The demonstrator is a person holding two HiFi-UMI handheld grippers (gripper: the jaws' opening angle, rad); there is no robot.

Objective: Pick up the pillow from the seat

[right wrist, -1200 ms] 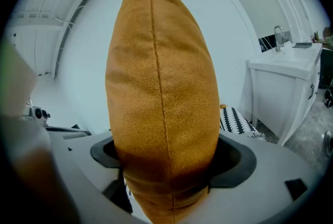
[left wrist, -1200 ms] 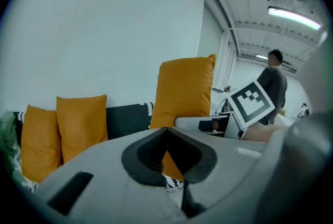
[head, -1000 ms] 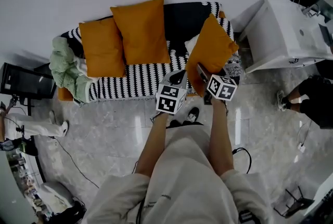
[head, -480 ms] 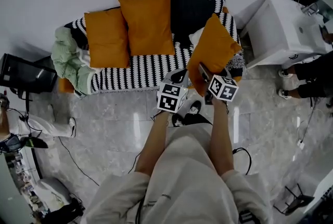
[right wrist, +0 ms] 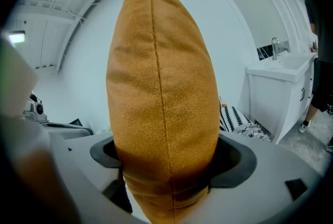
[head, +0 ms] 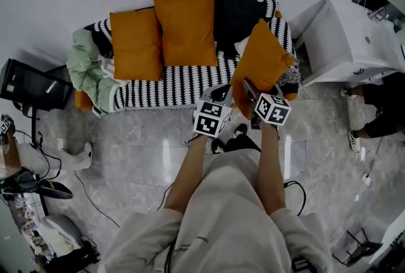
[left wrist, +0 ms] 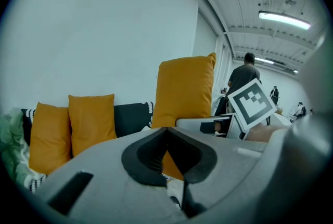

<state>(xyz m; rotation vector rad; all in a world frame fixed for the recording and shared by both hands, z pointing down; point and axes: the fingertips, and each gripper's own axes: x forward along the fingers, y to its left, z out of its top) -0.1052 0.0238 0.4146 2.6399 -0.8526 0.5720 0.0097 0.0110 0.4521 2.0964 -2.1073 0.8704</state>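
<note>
My right gripper (head: 245, 89) is shut on an orange pillow (head: 261, 61), which stands on edge, raised in front of the sofa's right end. In the right gripper view the pillow (right wrist: 161, 88) fills the middle, and both pads of the right gripper (right wrist: 166, 159) press on its lower part. My left gripper (head: 218, 94) hangs just left of the pillow. Its tips meet with nothing between them (left wrist: 166, 132). From there the held pillow (left wrist: 184, 90) rises behind the tips.
Two more orange pillows (head: 135, 44) (head: 186, 26) lean on the back of the striped sofa (head: 183, 83). A green blanket (head: 88, 72) lies at its left end. A white sink cabinet (head: 351, 37) stands right; a person's leg (head: 376, 120) is beside it.
The pillow stays held in the right gripper. The sofa has slid a little right and up in the head view. The person at the right has moved further right.
</note>
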